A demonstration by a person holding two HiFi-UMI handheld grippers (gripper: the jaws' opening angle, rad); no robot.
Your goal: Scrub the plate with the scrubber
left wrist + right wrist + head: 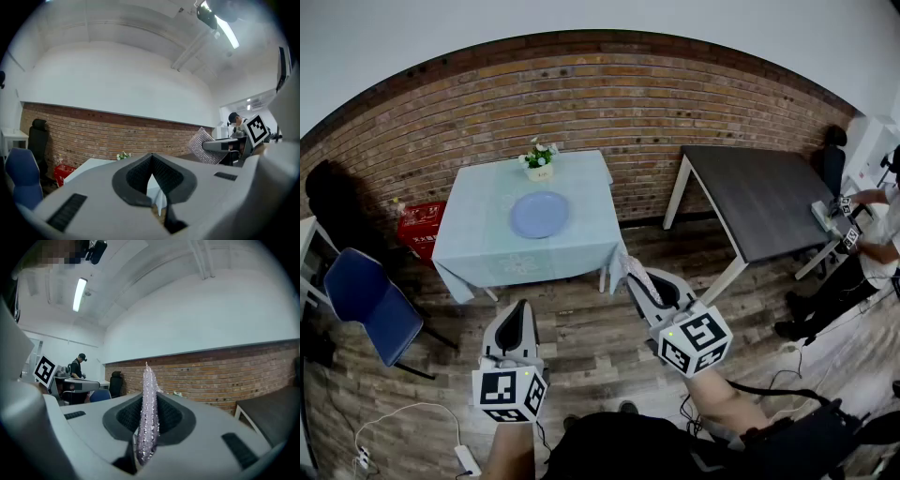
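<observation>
R gripper [149, 398] pinches the scrubber [148, 425], a glittery silver-mauve pad. It's edge-on in the R gripper view and sticks up past the jaw tips. In head view it's only a pale flap at the tips, texture not clear.

L gripper [152, 158] has its jaws pressed together at the tips w/ nothing between. A slit lower down shows pale cloth behind. Its view also catches the scrubber side-on at right.

Both grippers hang over the wood floor [581, 319], well apart from the table [487, 258], which has a light blue cloth. The plate [539, 214], blue, lies flat near the middle of the table. A flower pot [539, 165] stands just behind it on the brick-wall side. The plate reads in head view only; the gripper views are too low and their own bodies cover most of the tabletop.

- Blue chair [367, 302]: left of the table.
- Red crate [420, 228]: by the wall, white print too small to read.
- Dark table [764, 199]: to the right.
- Person [874, 246]: beside the dark table, cut off by the frame edge.
- Marker cubes [694, 342]: b/w square patterns, no lettering.
</observation>
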